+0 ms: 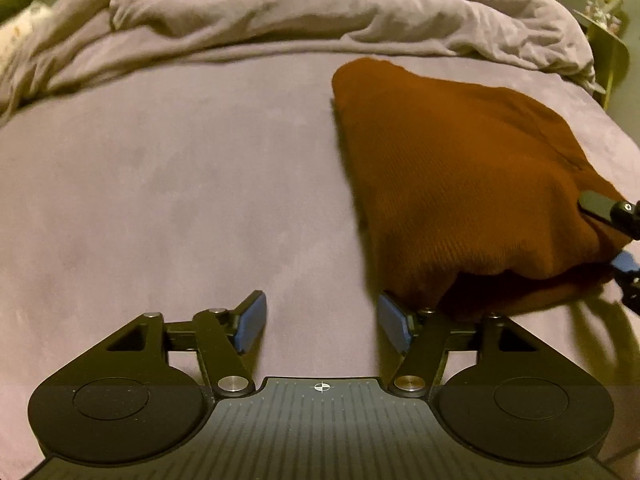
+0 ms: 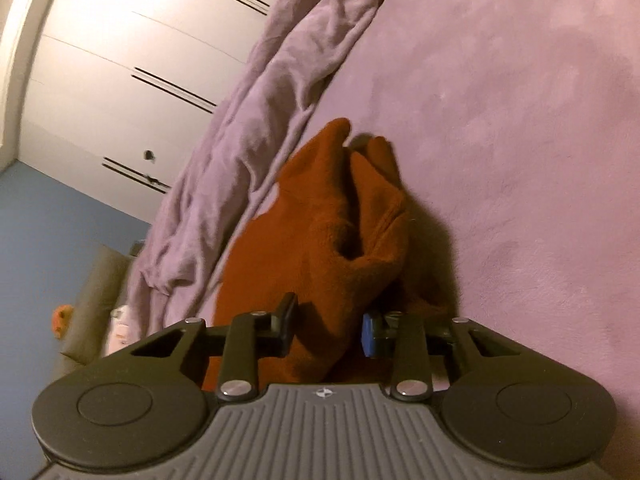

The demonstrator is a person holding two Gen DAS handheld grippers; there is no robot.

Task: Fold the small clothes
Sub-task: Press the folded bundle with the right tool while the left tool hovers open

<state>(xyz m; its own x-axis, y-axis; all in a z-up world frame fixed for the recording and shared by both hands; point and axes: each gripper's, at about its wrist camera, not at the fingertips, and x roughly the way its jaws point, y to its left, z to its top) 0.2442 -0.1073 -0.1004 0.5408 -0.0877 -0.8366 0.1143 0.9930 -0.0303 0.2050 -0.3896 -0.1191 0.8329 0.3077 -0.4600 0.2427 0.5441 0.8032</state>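
Left gripper (image 1: 322, 326): its fingers (image 1: 251, 326) are wide apart and hold nothing. Its right finger sits just beside the near corner of the sweater.
Right gripper (image 2: 328, 332): its fingers are partly closed, with a bunch of the sweater between them, and seem to pinch it.
Sweater (image 1: 460, 184): brown, rumpled, lying on the bed.
Bed (image 1: 180, 200): purple sheet under the sweater.
Blanket (image 1: 304, 12): crumpled, past the sweater.
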